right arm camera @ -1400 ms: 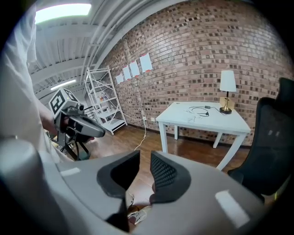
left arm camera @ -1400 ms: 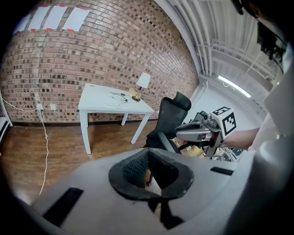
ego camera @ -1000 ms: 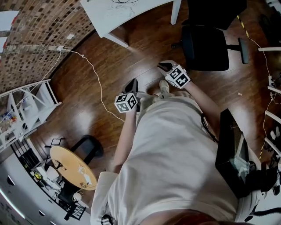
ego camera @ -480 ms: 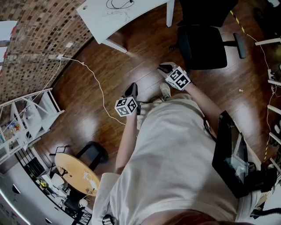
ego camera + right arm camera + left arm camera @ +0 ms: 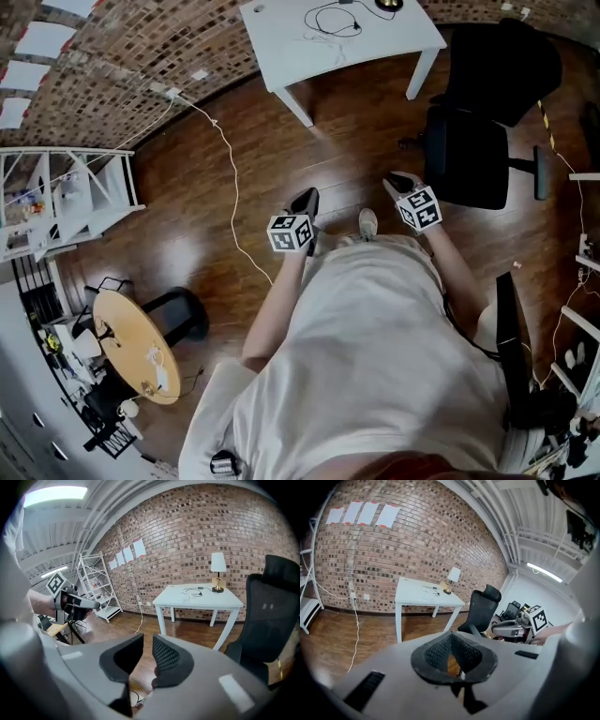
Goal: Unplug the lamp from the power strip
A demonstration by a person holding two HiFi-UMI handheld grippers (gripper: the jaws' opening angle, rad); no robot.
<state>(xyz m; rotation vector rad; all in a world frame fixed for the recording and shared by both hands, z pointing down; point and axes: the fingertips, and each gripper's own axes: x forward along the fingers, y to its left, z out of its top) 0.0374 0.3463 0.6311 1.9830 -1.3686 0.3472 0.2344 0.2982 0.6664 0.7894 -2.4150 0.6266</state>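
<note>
**Both grippers empty, lamp well apart on the far table**

The lamp (image 5: 217, 565) stands upright, with a white shade and a brass base. It is near a back corner of the white table (image 5: 375, 47), by the brick wall (image 5: 417, 541). A thin black cord (image 5: 330, 17) loops on the tabletop just beside it. Which piece there is the power strip is too small to tell.

The head view catches only the lamp's base at its top edge, while both gripper views show the lamp whole, shade included. Only the head view gives the layout. A person stands on the wood floor (image 5: 309, 150) with both grippers held out in front, well apart from the table. It alone also shows the round wooden table (image 5: 141, 347) low at the left of the picture.

In its own view the left gripper (image 5: 450, 636) has its pads touching at the tips with nothing caught between them. The right gripper (image 5: 148, 641) has its pads a narrow gap apart, and only floor shows through the gap.

A white cable (image 5: 230, 178) runs from a wall outlet (image 5: 172, 91) across the floor and passes to the left of the left gripper. A white shelf rack (image 5: 75, 187) stands against the left wall. A black office chair (image 5: 469, 155) stands beside the table's right end, near the right gripper. Between the grippers and the table's front edge lies open floor.
</note>
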